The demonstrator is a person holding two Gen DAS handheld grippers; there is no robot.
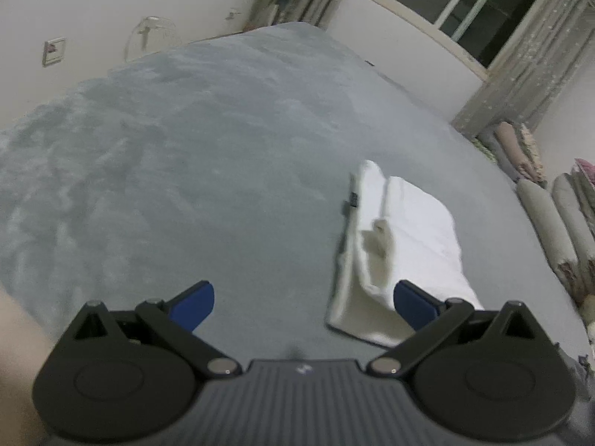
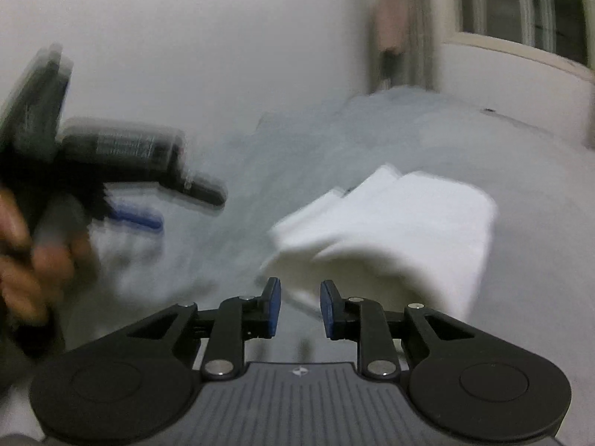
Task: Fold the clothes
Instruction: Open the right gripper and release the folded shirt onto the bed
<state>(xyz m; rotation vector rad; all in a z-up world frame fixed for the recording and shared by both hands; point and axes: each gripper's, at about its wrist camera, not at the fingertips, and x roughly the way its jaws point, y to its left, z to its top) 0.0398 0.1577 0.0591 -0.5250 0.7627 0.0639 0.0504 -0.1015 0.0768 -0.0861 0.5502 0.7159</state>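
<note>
A bed [image 1: 186,156] under a grey plush blanket fills a white-walled bedroom, with a dark window [image 1: 457,3] and patterned curtains [image 1: 528,70] on the far wall, a stack of rolled bedding [image 1: 546,215] along the bed's right edge, and a fan [image 1: 152,37] beside a wall switch plate [image 1: 54,51] on the left wall.

A folded white garment [image 1: 405,245] lies flat on the blanket toward the bed's right side, with a small dark tag showing at its left edge.

The left tool [image 1: 303,299] hangs above the blanket with its blue-padded fingers [image 1: 195,304] spread wide and holding nothing; the garment lies ahead and to the right, its near corner passing under the right-hand pad.

In the right wrist view, heavily blurred, the right tool [image 2: 300,306] has its pads drawn close with a narrow gap between them, and nothing sits in that gap. The white garment [image 2: 394,230] lies just beyond and to the right of its tips, apart from them.

At the left of that view the left tool [image 2: 141,204], gripped in the person's hand [image 2: 33,260], appears as a dark smear above the blanket, well apart from the garment.
</note>
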